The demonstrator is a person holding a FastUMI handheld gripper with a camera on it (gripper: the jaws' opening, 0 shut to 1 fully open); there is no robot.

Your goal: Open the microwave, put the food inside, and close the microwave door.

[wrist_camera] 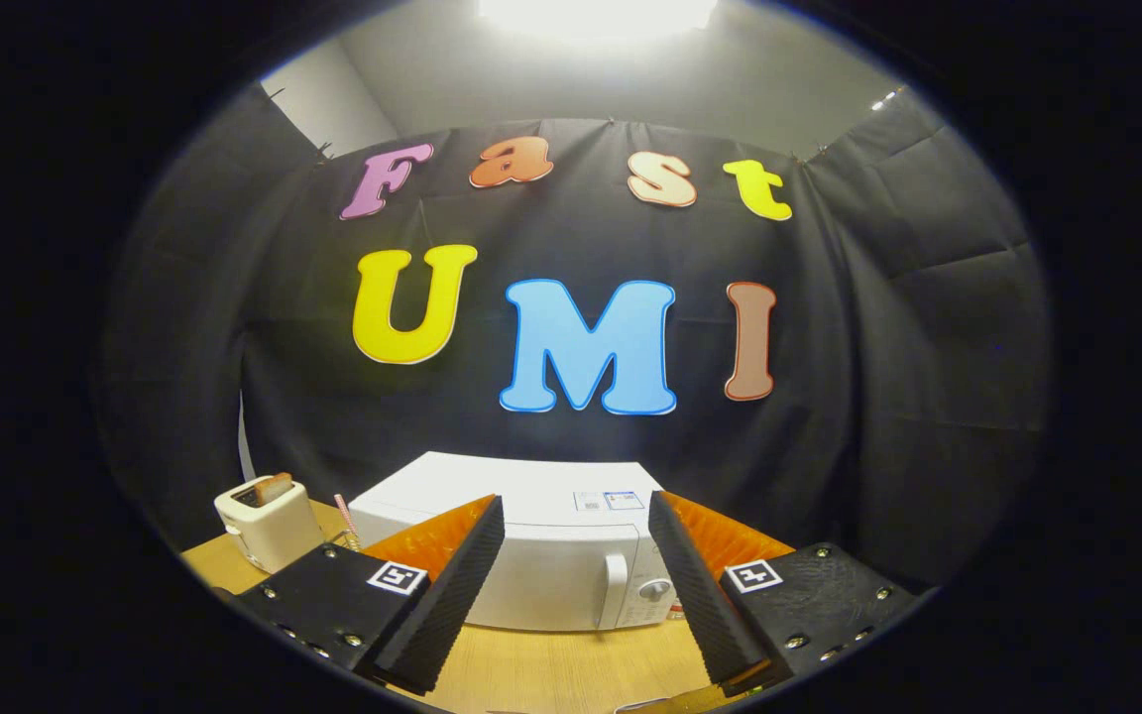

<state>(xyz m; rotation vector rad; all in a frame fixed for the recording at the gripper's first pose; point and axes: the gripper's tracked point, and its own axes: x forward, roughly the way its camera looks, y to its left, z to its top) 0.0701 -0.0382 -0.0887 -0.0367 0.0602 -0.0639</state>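
The microwave (541,555) is white and sits on a wooden table (551,669), straight ahead of the gripper (576,595) at twelve o'clock, with its back near the black cloth wall (928,397). Its door is shut. A white handle (616,590) stands up and down on the front, at about one o'clock from the middle of the fingers, and a round knob (654,589) sits just beside the handle on the right. Two small stickers (609,501) lie on the top of the microwave. The gripper's two fingers are spread wide apart and hold nothing; the microwave shows in the gap between them, and they do not touch it. Off at ten o'clock, a small white toaster (264,521) stands on the table with a slice of toast (274,487) poking out of the top. A thin striped stick (345,518) stands between the toaster and the microwave.
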